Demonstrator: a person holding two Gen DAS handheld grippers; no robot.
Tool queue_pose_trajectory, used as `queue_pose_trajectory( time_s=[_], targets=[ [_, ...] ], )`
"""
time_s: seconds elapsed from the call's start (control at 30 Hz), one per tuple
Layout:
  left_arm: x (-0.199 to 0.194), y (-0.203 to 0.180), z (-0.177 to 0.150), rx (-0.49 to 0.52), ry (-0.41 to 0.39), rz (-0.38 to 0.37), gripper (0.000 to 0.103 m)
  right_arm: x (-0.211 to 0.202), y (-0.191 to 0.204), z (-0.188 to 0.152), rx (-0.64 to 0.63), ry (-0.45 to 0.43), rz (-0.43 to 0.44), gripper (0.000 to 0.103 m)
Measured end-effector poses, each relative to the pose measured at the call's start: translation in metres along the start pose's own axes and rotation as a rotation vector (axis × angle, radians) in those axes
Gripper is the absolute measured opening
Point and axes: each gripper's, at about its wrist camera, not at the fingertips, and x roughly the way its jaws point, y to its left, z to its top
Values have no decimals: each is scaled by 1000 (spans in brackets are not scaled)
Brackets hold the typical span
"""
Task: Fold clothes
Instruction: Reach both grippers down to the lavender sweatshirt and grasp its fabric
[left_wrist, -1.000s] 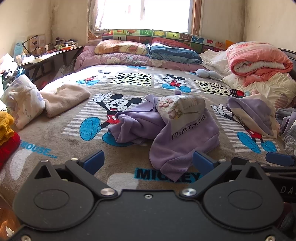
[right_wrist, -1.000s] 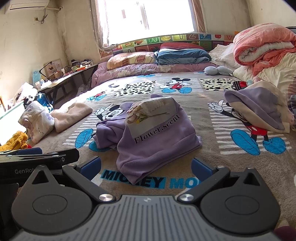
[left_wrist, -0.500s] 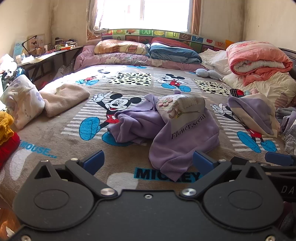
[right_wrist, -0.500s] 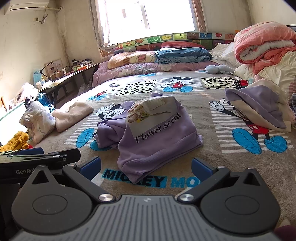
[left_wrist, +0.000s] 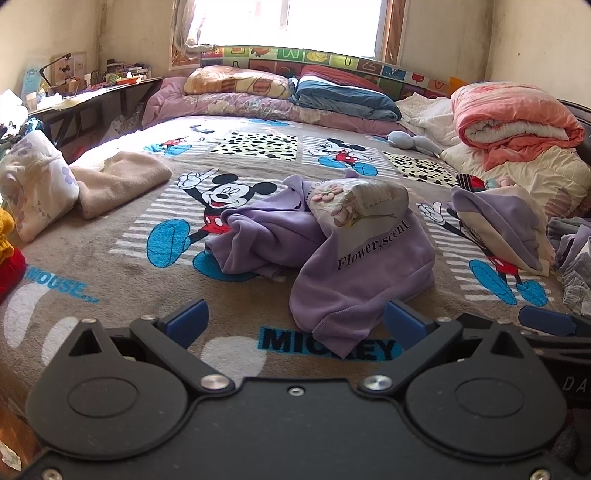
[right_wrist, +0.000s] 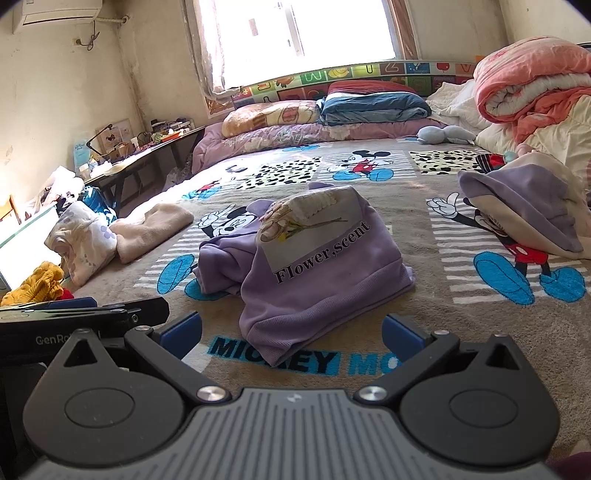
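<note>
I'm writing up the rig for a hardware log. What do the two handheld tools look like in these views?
The left tool has a smooth black body, two round pivot housings, silver screws and blue finger pads. The right tool shares the black linkages and blue pads, but its centre plate is ribbed grey. In the right view, white lettering "GenRo" shows on the left tool's side. No sleeves or cables are visible.

- The red garment (left_wrist: 11, 273) and yellow knit (left_wrist: 5, 230) are cut off by the left wrist view's left edge.
- The grey clothes (left_wrist: 576, 258) run off its right edge.
- Desk clutter (right_wrist: 122, 147) — too small to identify.
- The purple sweatshirt (right_wrist: 317, 280) hides part of the blanket's (right_wrist: 461, 314) lettering.
</note>
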Motion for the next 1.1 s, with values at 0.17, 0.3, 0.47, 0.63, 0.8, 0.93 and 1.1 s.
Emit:
queue_pose_trajectory(
  time_s=[0.17,0.3,0.47,0.63,0.8,0.93,1.1],
  targets=[
    [18,10,3,-58,20,-28,103,12,-10,-1,24,-13,10,103],
    [32,16,8,-80,-12,-45,103,28,-26,0,71,-18,48,103],
    [58,21,18,-83,36,-82,103,53,-52,2,115,-34,76,103],
    [83,30,27,-102,60,-91,103,87,-73,3,125,-5,112,103],
    [106,45,40,-140,62,-77,103,115,-91,-1,169,-2,167,103],
    [127,60,57,-181,54,-69,102,133,-104,-5,194,-10,207,103],
    [153,74,78,-213,37,-62,95,156,-120,-10,224,-19,256,103]
  ],
)
